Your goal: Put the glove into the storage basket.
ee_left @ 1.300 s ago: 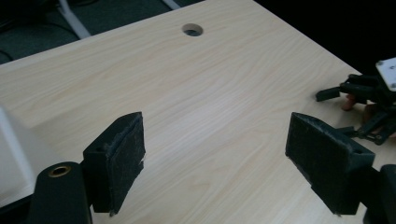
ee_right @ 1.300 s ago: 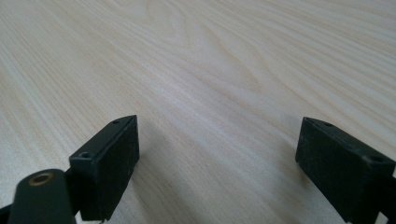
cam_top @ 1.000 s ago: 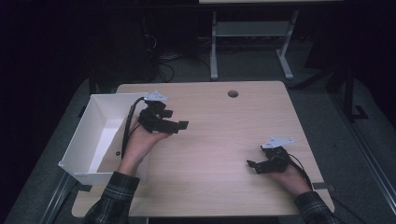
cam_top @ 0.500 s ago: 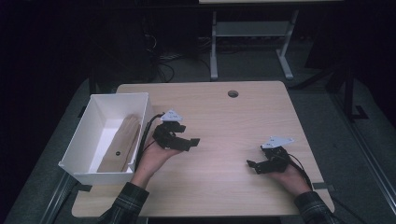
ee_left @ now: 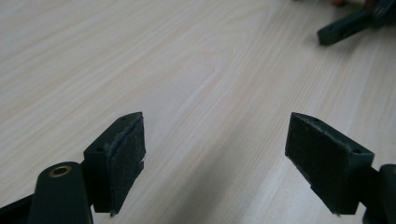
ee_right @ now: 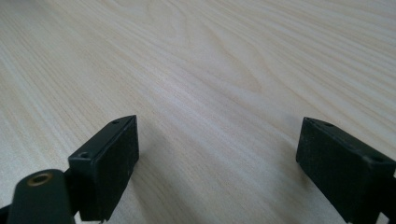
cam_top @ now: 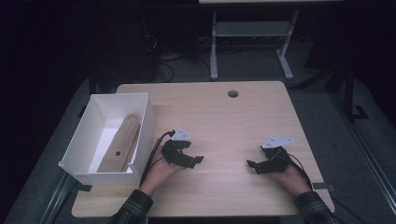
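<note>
High view first: we have the flat tan wooden piece (cam_top: 121, 143) lying inside the white open-topped box (cam_top: 144, 133) at the table's left edge, its long axis running from the near end of the box toward the far end, tilted a little to the right. Our left gripper (cam_top: 190, 160) sits on the pale wooden table (cam_top: 233, 121) just to the right of the box's right wall, so the piece lies to its left, over that wall. Left gripper view shows the jaws spread wide with nothing between them, bare wood grain below, and the tip of the other gripper at the top right corner. Our right gripper (cam_top: 253, 164) rests well apart from the box, on the table's right half, jaws likewise wide apart and empty in the right gripper view. We judge the left hand is clearly nearer, and any reach would go left and over the wall.
</note>
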### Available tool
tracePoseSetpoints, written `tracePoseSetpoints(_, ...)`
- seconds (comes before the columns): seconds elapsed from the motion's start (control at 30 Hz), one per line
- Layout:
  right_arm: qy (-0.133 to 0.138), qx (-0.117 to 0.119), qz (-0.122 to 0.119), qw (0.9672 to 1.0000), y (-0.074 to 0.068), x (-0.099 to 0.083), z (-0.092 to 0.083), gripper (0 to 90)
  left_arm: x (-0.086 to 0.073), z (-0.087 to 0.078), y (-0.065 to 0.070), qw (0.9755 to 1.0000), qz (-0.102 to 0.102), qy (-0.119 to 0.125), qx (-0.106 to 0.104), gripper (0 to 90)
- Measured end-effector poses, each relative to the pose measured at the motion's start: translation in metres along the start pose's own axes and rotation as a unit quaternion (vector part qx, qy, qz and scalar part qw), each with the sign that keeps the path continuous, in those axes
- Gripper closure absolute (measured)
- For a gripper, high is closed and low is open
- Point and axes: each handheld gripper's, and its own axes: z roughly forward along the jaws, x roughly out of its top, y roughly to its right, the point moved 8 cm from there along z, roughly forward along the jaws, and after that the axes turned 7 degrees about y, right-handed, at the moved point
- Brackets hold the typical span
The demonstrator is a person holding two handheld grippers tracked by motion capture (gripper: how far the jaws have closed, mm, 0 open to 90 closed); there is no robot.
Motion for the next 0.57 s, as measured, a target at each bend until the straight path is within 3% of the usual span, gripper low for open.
tracePoseSetpoints(0.2, 0.0, 0.0, 0.0, 1.0, 0.0, 0.0, 0.0, 12.4, -0.018, 0.011, 0.0, 0.9989, 0.03, -0.033, 0.014, 18.8)
tracePoseSetpoints(0.37, 0.0, 0.0, 0.0, 1.0, 0.0, 0.0, 0.0, 12.4, -0.028, 0.016, -0.002, 0.9986, 0.023, -0.047, 0.013, 18.8)
tracePoseSetpoints(0.57, 0.0, 0.0, 0.0, 1.0, 0.0, 0.0, 0.0, 12.4, -0.029, 0.017, -0.001, 0.9987, 0.023, -0.044, 0.014, 17.4)
